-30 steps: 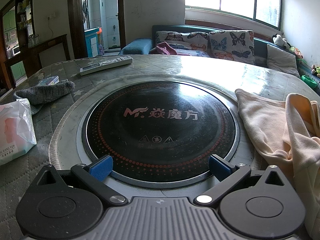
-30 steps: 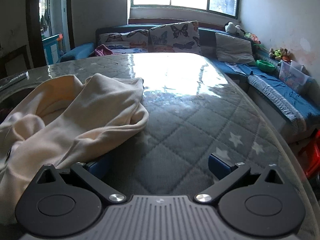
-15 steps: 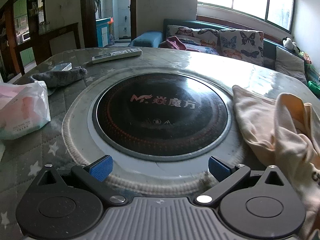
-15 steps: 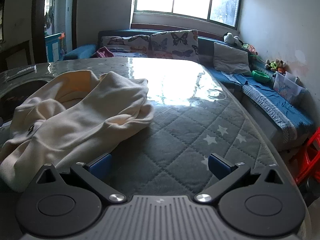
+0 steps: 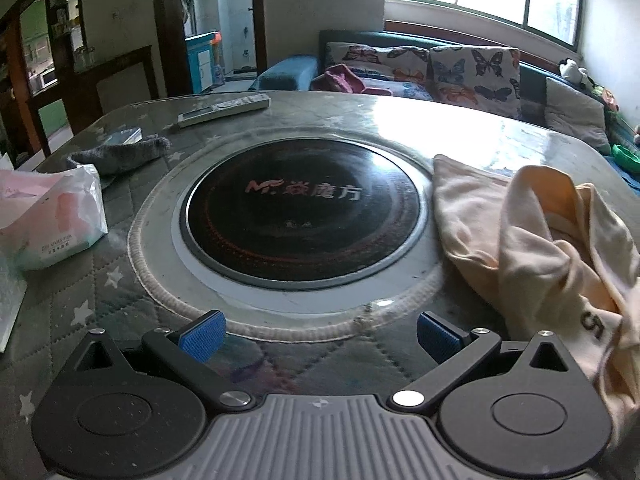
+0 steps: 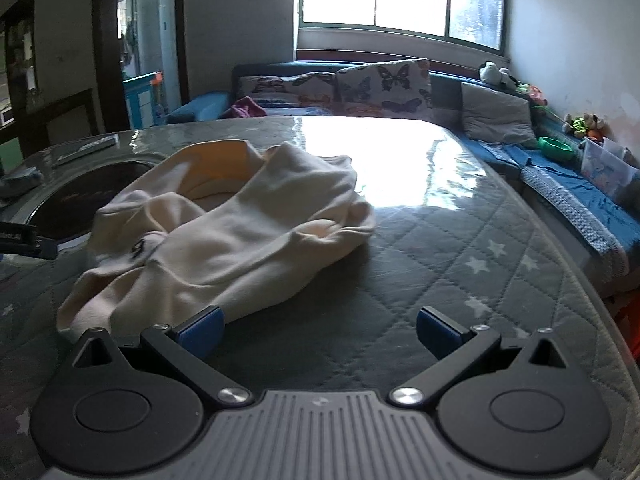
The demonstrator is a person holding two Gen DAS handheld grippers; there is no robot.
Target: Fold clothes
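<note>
The quilted grey table cover (image 6: pixel 460 264) with white stars spreads ahead of both grippers, under a glossy clear sheet. The crumpled cream garment (image 6: pixel 224 236) lies ahead and to the left of the right gripper (image 6: pixel 318 330), its near hem just beyond the left blue pad (image 6: pixel 200 330); the jaws stand wide with nothing between them. From the left gripper (image 5: pixel 318 334), also spread wide and empty, the same garment (image 5: pixel 540 240) lies heaped to the right, reaching down past the right finger. Straight ahead of the left gripper sits the round black induction cooktop (image 5: pixel 302 208) set into the table. To its left lies a tissue pack (image 5: pixel 48 220), beyond that a grey cloth (image 5: pixel 120 154), and farther off a remote control (image 5: pixel 224 109). Right of the right gripper, bare cover runs to the table's curved edge (image 6: pixel 576 280), with a blue-covered sofa (image 6: pixel 568 184) beyond.
</note>
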